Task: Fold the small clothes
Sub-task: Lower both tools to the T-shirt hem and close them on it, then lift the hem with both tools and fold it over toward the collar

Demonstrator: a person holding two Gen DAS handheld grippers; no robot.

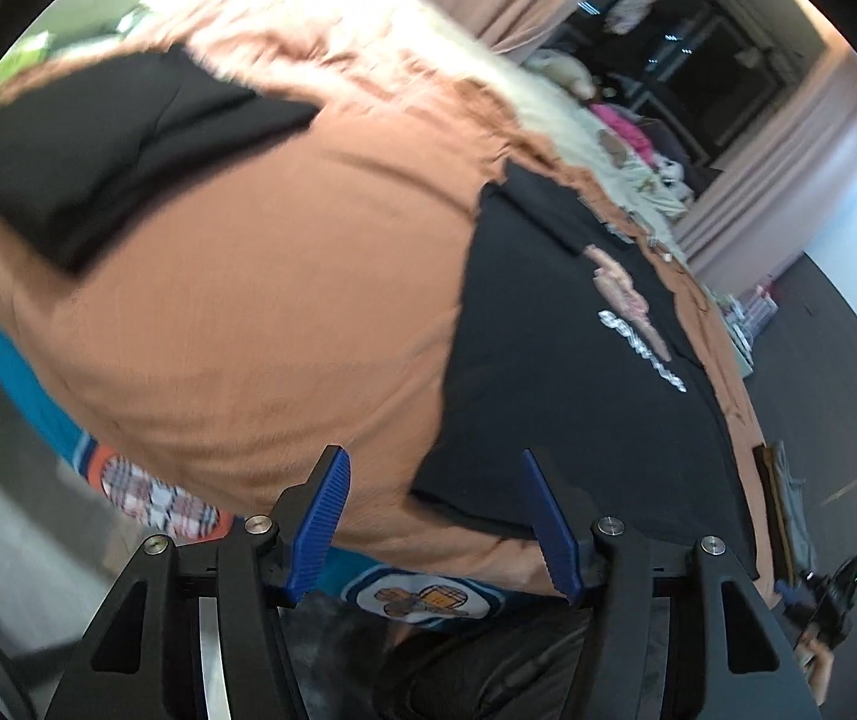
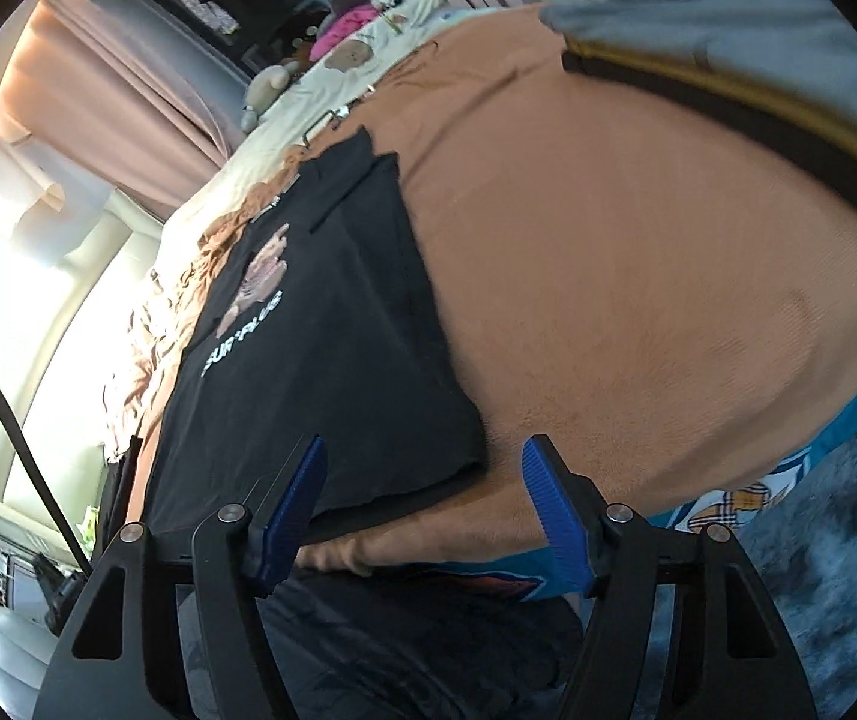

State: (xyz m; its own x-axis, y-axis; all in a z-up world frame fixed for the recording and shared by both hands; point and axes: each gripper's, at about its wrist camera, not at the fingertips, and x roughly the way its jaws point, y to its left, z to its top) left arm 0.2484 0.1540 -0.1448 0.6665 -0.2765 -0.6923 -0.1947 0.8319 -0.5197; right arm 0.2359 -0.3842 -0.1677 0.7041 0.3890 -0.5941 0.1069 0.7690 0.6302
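Note:
A black T-shirt (image 1: 578,396) with a printed picture and white lettering lies flat on the orange-brown bed cover (image 1: 260,312). It also shows in the right wrist view (image 2: 320,360). My left gripper (image 1: 431,468) is open and empty, just before the shirt's near left corner. My right gripper (image 2: 422,456) is open and empty, over the shirt's near right corner at the bed's front edge. A folded black garment (image 1: 104,144) lies at the far left of the bed.
A grey garment with a black and gold band (image 2: 746,96) lies at the bed's right. A teal patterned sheet (image 2: 728,504) hangs at the front edge. Soft toys and clothes (image 1: 626,132) pile up at the far end by pink curtains (image 1: 788,162).

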